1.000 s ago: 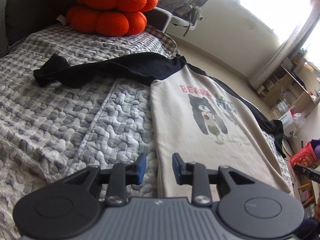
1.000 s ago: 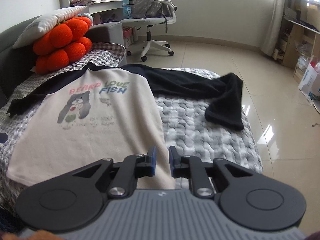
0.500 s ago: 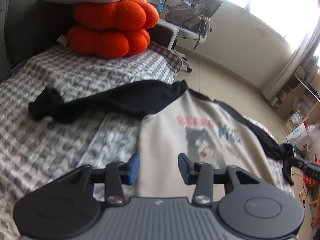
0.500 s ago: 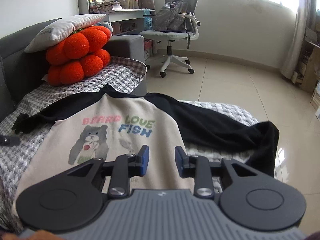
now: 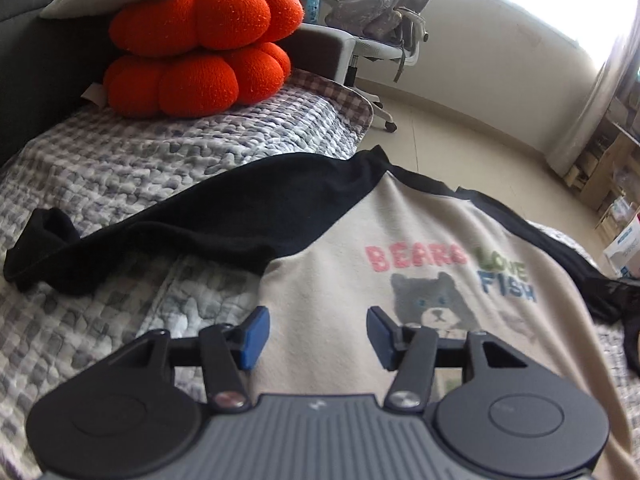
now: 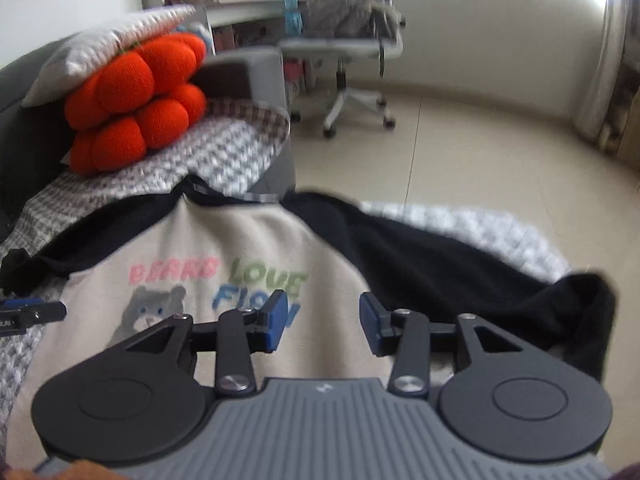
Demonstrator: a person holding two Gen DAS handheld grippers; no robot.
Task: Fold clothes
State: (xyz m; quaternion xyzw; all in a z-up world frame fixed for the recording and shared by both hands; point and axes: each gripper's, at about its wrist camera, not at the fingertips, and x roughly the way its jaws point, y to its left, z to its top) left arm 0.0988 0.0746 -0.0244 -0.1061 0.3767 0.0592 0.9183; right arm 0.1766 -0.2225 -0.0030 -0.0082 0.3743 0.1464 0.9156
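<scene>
A cream raglan shirt (image 5: 360,280) with black sleeves and a bear print lies flat, face up, on the quilted bed. Its left black sleeve (image 5: 160,232) stretches out to the left; the right sleeve (image 6: 460,272) runs toward the bed's right edge. My left gripper (image 5: 316,336) hovers open over the shirt's lower left body, nothing between its blue pads. In the right wrist view the shirt (image 6: 208,240) sits below my right gripper (image 6: 324,322), which is open and empty over the print. The left gripper's tip (image 6: 32,314) shows at the left edge.
The grey checked quilt (image 5: 140,160) covers the bed. Two orange pumpkin cushions (image 5: 200,48) with a white pillow on top stand at the head. An office chair (image 6: 352,52) with a bag on it stands on the tiled floor (image 6: 480,152) beyond. Shelves line the right wall.
Both grippers have moved forward from the shirt's hem to over its chest print, and their jaws have opened wider.
</scene>
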